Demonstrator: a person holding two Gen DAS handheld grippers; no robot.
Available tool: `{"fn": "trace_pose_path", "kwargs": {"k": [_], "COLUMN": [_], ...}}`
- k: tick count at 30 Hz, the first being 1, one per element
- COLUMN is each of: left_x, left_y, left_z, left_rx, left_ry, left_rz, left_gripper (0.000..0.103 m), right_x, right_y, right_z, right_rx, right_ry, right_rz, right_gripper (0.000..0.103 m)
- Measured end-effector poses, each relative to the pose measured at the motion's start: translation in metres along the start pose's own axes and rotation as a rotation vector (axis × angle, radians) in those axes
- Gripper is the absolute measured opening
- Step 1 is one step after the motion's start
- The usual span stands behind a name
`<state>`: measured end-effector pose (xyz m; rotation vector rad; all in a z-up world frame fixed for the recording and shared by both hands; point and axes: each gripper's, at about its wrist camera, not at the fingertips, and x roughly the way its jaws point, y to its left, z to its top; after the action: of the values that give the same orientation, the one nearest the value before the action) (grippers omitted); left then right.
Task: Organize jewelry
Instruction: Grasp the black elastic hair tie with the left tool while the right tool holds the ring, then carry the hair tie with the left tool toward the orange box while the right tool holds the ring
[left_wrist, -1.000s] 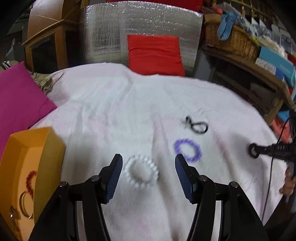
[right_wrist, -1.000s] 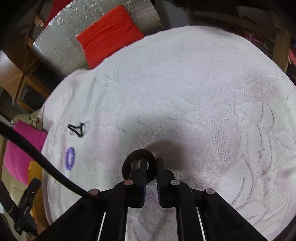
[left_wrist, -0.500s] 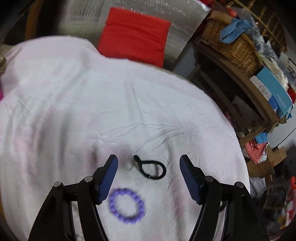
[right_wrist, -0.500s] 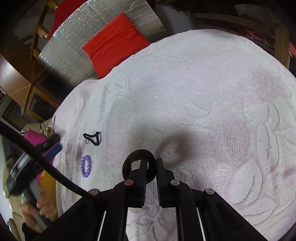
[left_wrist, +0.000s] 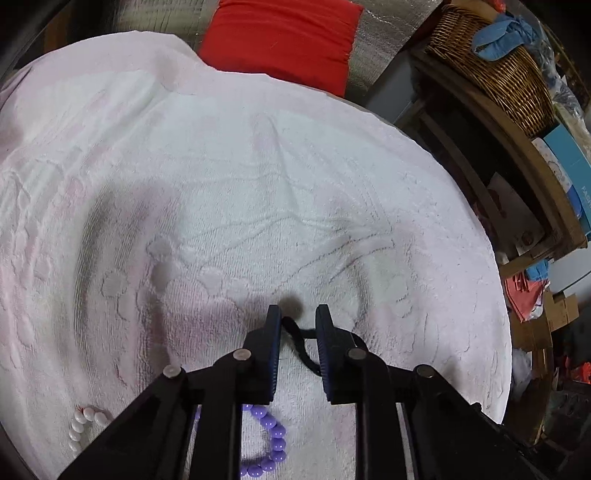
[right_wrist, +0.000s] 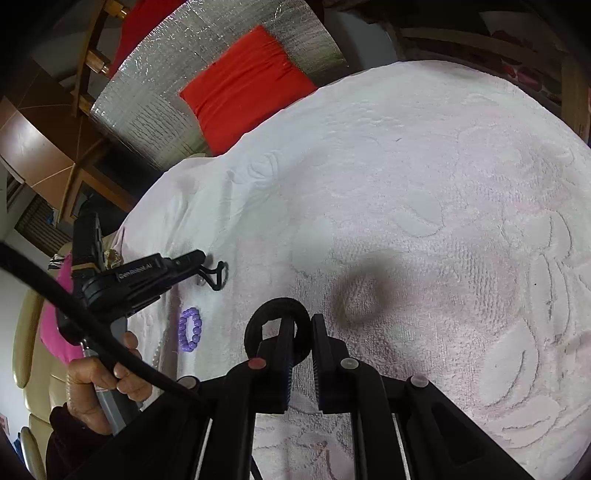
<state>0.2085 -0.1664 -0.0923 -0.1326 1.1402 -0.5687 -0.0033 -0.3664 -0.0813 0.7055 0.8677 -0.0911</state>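
Note:
My left gripper (left_wrist: 298, 314) has its jaws nearly closed around a black cord bracelet (left_wrist: 301, 341) lying on the white towel (left_wrist: 258, 184). In the right wrist view the left gripper (right_wrist: 199, 258) tips sit at that cord bracelet (right_wrist: 218, 277). A purple bead bracelet (left_wrist: 271, 446) lies under my left gripper; it also shows in the right wrist view (right_wrist: 190, 328). A white bead bracelet (left_wrist: 86, 424) lies at lower left. My right gripper (right_wrist: 301, 325) is shut on a black ring band (right_wrist: 275, 325) held above the towel.
A red cushion (left_wrist: 284, 37) leans on a silver foil panel (right_wrist: 155, 96) behind the towel. A wicker basket (left_wrist: 495, 70) and boxes stand on a wooden shelf at the right. A pink cushion (right_wrist: 55, 328) lies at the far left.
My left gripper moved forward over the purple bracelet to the black cord bracelet and its jaws closed in on it. The right gripper kept holding the black ring band.

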Motion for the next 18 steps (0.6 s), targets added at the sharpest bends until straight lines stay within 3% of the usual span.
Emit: {"fn": "trace_pose_path", "kwargs": {"k": [12,14,18], "left_x": [0.002,0.000,-0.017], "left_y": [-0.002,-0.003,-0.007], "left_z": [-0.004,-0.005,-0.008], "left_rx": [-0.011,0.001,0.022], "left_ry": [0.003,-0.017,-0.072], "left_rz": [-0.005,-0.013,-0.029], "left_gripper": [0.020,0.009,0.006], "right_x": [0.003,0.003,0.002], "right_y": [0.005,0.005,0.004], "right_z": [-0.001,0.000,0.001], "right_rx": [-0.021,-0.027,-0.018], "right_ry": [-0.012,-0.011,-0.020], "right_rz": [-0.011,-0.017,-0.016], "right_gripper": [0.010,0.010,0.010]}}
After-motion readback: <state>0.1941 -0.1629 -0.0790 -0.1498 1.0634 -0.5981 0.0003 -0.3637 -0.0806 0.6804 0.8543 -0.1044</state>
